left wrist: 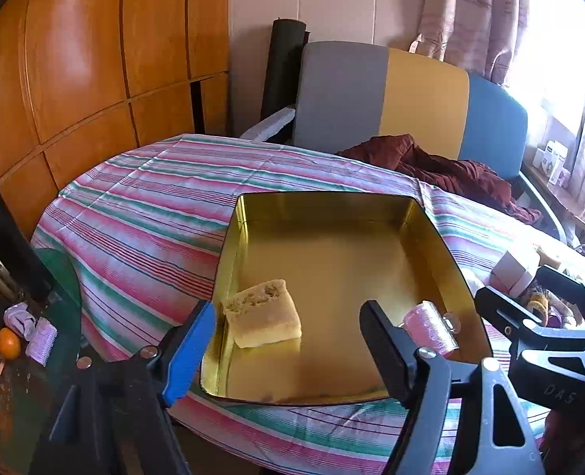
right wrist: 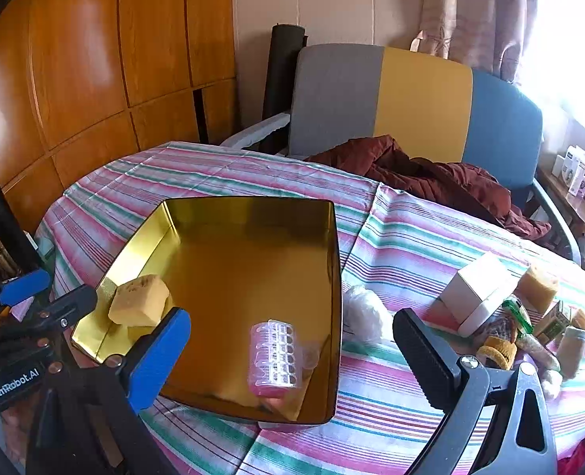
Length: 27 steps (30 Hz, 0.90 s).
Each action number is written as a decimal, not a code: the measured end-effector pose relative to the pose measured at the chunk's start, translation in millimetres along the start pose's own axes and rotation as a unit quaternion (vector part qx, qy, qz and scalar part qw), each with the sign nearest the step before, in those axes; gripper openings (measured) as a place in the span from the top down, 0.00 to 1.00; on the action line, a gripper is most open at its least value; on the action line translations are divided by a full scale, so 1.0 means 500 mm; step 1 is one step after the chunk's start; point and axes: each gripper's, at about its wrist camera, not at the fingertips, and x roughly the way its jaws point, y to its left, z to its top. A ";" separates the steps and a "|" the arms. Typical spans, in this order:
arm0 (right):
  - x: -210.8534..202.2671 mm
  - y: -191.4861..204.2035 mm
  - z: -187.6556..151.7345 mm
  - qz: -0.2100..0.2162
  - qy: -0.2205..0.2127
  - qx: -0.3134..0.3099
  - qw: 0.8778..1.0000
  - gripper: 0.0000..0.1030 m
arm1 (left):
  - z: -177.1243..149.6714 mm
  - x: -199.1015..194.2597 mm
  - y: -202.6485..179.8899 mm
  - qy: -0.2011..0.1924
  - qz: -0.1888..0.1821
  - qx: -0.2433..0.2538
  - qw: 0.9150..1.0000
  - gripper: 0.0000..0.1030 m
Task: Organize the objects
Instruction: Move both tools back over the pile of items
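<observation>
Tin: a gold tin (right wrist: 252,261) sits open on the striped cloth (right wrist: 391,245); it serves as the landmark here.
Sponge: a yellow sponge (right wrist: 140,301) lies inside the tin, against its left wall.
Hair roller: a pink hair roller (right wrist: 274,352) lies inside the tin, by its near right corner, touching neither gripper.
Left gripper: the left gripper (left wrist: 292,340) hangs over the tin's near edge, jaws spread wide and empty.
Right gripper: the right gripper (right wrist: 292,340) hovers above the tin's near right corner, fingers parted, holding nothing.
White box: a white box (right wrist: 474,297) rests on the cloth well to the right of the tin.
Clutter: a second sponge (right wrist: 537,285) and small packets (right wrist: 521,336) lie beyond the white box, farther right of the tin.
Plastic wad: a crumpled clear wrapper (right wrist: 365,312) lies just beside the tin's right wall.
Garment: a dark red garment (right wrist: 430,178) lies behind the tin, to the right.
</observation>
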 end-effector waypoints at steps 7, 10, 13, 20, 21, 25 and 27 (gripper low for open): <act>0.001 -0.017 -0.004 -0.004 0.002 0.009 1.000 0.00 | 0.001 0.005 -0.019 0.003 0.000 0.021 1.000 0.26; 0.003 -0.027 -0.007 -0.007 0.005 0.012 1.000 0.00 | -0.001 0.008 -0.030 0.007 -0.012 0.030 0.999 0.26; 0.008 -0.044 -0.012 -0.013 0.011 0.020 1.000 0.00 | 0.001 0.012 -0.046 0.010 -0.021 0.041 0.999 0.26; 0.011 -0.107 -0.026 -0.035 0.021 0.051 0.998 0.00 | 0.009 0.019 -0.095 0.012 -0.051 0.076 0.996 0.32; 0.010 -0.118 -0.029 -0.038 0.022 0.057 0.997 0.00 | 0.010 0.022 -0.105 0.013 -0.055 0.082 0.995 0.32; 0.006 -0.173 -0.039 -0.054 0.028 0.088 0.994 0.00 | 0.014 0.029 -0.146 0.018 -0.074 0.104 0.992 0.33; 0.001 -0.209 -0.045 -0.065 0.031 0.104 0.992 0.00 | 0.015 0.031 -0.169 0.018 -0.086 0.118 0.989 0.33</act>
